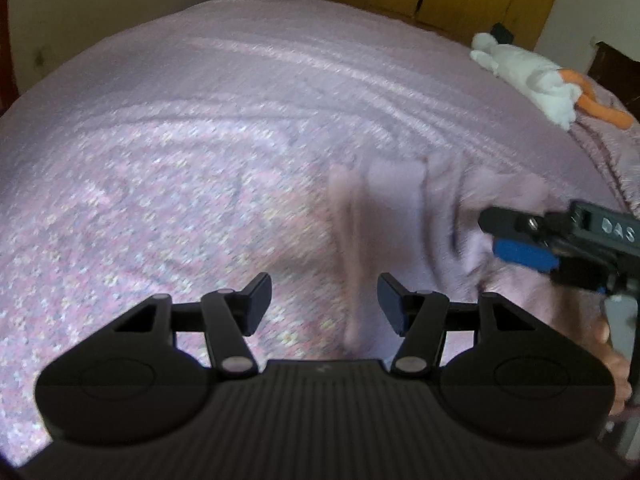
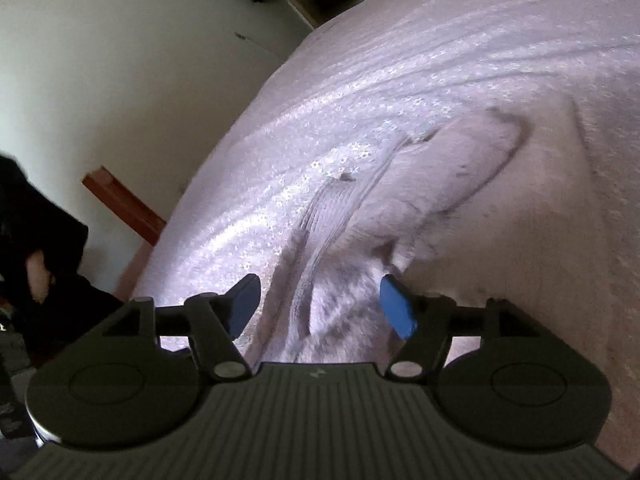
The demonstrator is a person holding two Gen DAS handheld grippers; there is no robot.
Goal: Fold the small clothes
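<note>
The pale garment (image 1: 404,216) is motion-blurred in the left wrist view. Its near edge hides behind the right tongs (image 2: 320,304).

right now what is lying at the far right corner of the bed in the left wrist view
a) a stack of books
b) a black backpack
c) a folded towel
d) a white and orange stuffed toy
d: a white stuffed toy with orange parts lies on the pink bedspread near the far right edge, well beyond the small pink garment.
</note>
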